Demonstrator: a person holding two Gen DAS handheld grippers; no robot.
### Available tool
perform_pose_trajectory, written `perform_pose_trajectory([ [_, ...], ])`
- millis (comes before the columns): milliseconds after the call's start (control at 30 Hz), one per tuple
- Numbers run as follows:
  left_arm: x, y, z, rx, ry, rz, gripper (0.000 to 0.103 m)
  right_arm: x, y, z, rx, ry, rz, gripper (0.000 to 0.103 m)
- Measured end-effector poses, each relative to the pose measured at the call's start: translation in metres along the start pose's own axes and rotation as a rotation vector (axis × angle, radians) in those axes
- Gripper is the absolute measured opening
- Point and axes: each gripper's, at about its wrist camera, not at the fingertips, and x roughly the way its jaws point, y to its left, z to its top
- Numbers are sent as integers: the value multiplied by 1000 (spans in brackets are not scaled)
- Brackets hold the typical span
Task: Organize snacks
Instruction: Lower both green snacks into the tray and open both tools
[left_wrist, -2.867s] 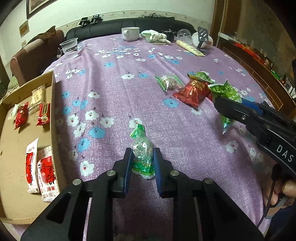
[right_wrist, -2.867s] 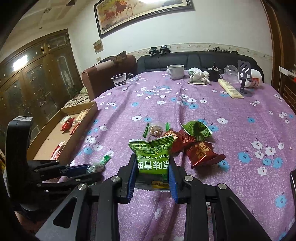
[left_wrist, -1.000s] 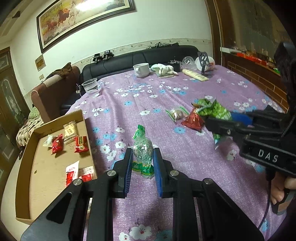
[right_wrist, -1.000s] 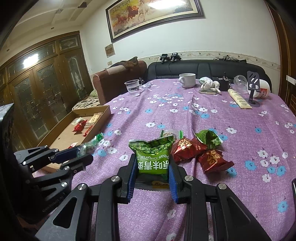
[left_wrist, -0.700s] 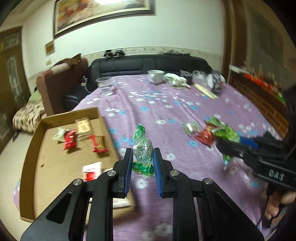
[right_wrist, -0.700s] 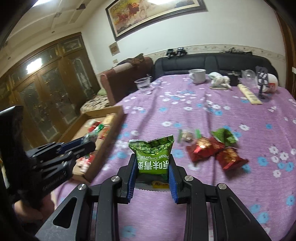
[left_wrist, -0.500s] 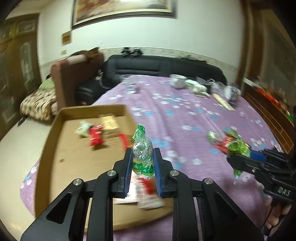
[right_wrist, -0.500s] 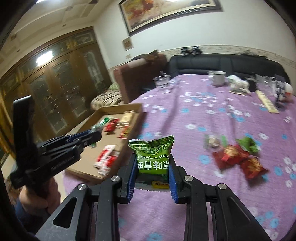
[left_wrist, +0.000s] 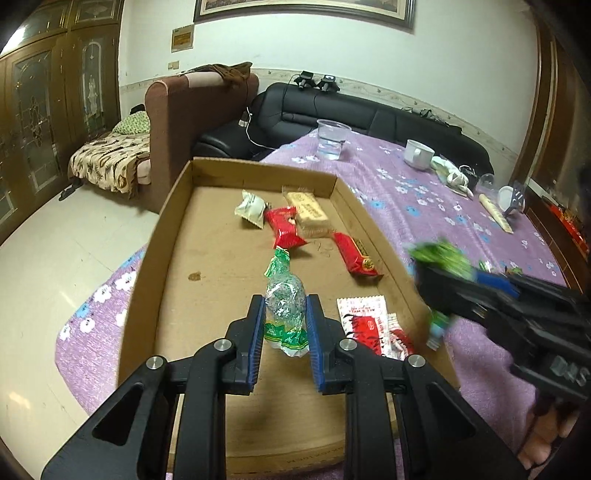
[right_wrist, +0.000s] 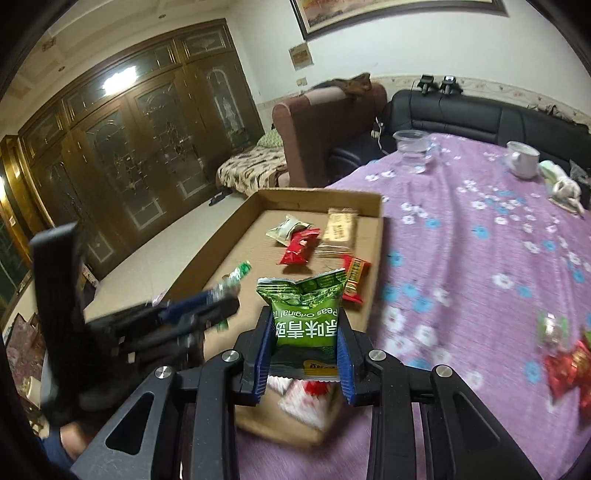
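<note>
Snacks are in both my grippers, above the box (left_wrist: 162, 236). My left gripper (left_wrist: 284, 325) is clamped narrow on a candy (left_wrist: 282, 295), a crinkly clear wrapper with green twisted ends and a silvery lump inside, hanging over the box's middle. My right gripper (right_wrist: 304, 339) pinches a pea bag (right_wrist: 304, 314), glossy green with white print, puffed, its crimped top upward, over the box's near corner. In the box I see red packets (left_wrist: 286, 230), a pale biscuit bar (left_wrist: 308, 214) and a whitish pouch (left_wrist: 251, 208). More snacks (right_wrist: 565, 354) lie on the purple cloth (right_wrist: 480, 240).
</note>
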Motion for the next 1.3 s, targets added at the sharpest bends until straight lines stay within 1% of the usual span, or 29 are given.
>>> perform_pose_trajectory([
  [133,5,1,-3,0,12,-4,20,33,-2,8,25,16,-23,31],
  [267,14,2,-7,1,35,-2,20,56,-12,10,73,49,-4,31],
  [333,21,1,-10,5,51,1,20,59,-11,10,70,49,9,30],
  [400,22,-4,-12,28,25,26,20,63,-9,9,55,49,9,30],
  [433,22,-8,-13,49,28,36,20,65,-9,9,54,53,14,30],
  [500,23,-10,-13,60,32,23,20,68,-8,8,56,63,22,31],
  [600,21,-4,-13,43,29,3,20,74,-12,8,68,83,49,31],
  [767,21,-8,-14,82,34,19,20,73,-7,3,39,87,41,32],
  [900,22,-9,-14,91,36,22,20,70,-11,1,68,75,52,33],
  [1000,21,-9,-13,89,36,20,20,69,-11,1,68,68,60,34],
  [1033,21,-9,-13,91,36,19,21,68,-11,0,69,67,61,34],
  [1100,21,-10,-14,98,36,11,27,67,-11,0,73,61,68,36],
  [1167,21,-11,-14,106,36,8,29,66,-12,0,73,51,71,38],
  [1267,21,-13,-14,115,35,4,32,62,-10,-1,64,39,65,45],
  [1300,20,-12,-14,115,35,4,33,60,-9,-1,59,32,60,46],
])
